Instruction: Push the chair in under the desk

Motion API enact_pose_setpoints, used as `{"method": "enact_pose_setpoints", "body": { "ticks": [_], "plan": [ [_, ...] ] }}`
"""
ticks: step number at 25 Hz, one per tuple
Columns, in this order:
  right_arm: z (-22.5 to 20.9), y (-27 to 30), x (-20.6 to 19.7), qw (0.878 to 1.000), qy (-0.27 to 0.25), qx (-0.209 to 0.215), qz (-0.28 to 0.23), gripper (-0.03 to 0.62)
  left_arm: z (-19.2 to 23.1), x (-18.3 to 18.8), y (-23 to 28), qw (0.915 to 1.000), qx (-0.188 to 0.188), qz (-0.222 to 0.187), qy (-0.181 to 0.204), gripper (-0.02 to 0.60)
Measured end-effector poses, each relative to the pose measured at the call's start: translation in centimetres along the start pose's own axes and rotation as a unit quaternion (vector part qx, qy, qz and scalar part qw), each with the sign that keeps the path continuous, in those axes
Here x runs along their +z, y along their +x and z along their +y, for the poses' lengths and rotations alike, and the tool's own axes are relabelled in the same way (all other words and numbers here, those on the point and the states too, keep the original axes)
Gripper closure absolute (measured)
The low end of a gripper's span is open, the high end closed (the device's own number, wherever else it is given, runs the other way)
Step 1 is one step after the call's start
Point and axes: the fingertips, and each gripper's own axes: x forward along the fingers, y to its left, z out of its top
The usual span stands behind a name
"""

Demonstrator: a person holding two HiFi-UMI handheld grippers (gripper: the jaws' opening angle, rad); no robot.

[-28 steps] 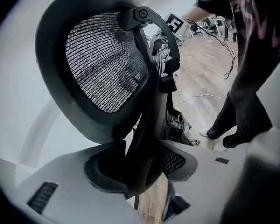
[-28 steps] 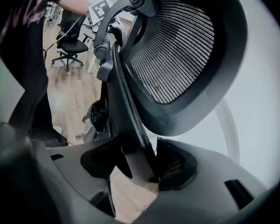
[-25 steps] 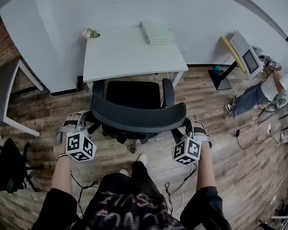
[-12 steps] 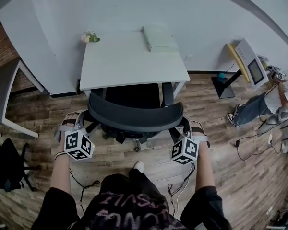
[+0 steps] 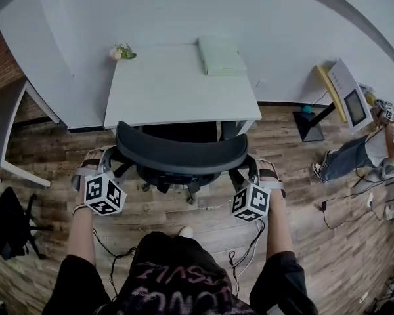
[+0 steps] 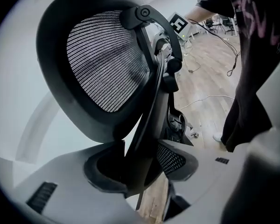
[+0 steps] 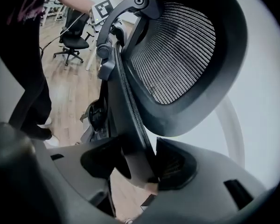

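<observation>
A black mesh-back office chair stands at the white desk, its seat mostly hidden beneath the desktop. My left gripper holds the backrest's left edge and my right gripper holds its right edge. In the left gripper view the backrest rim runs down between the jaws of the left gripper, with the pads against it. The right gripper view shows the backrest rim clamped the same way in the right gripper.
On the desk lie a pale green box and a small flower pot. Another desk and a black chair stand at the left. At the right are a slanted screen stand and a person. Cables cross the wooden floor.
The chair has rolled forward under the desk, so most of the seat and armrests are now covered by the desktop. Both grippers moved forward with the backrest.
</observation>
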Motion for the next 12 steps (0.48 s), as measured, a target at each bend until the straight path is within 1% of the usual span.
{"method": "enact_pose_setpoints", "body": {
  "ticks": [4, 12],
  "plan": [
    [-0.8, 1.0, -0.1, 1.000, -0.004, 0.004, -0.001, 0.353, 0.7, 0.1, 1.0, 1.0000, -0.003, 0.001, -0.003, 0.354],
    [-1.2, 1.4, 0.1, 1.000, -0.009, 0.001, -0.007, 0.353, 1.1, 0.0, 1.1, 1.0000, -0.001, -0.002, -0.002, 0.353]
  ]
}}
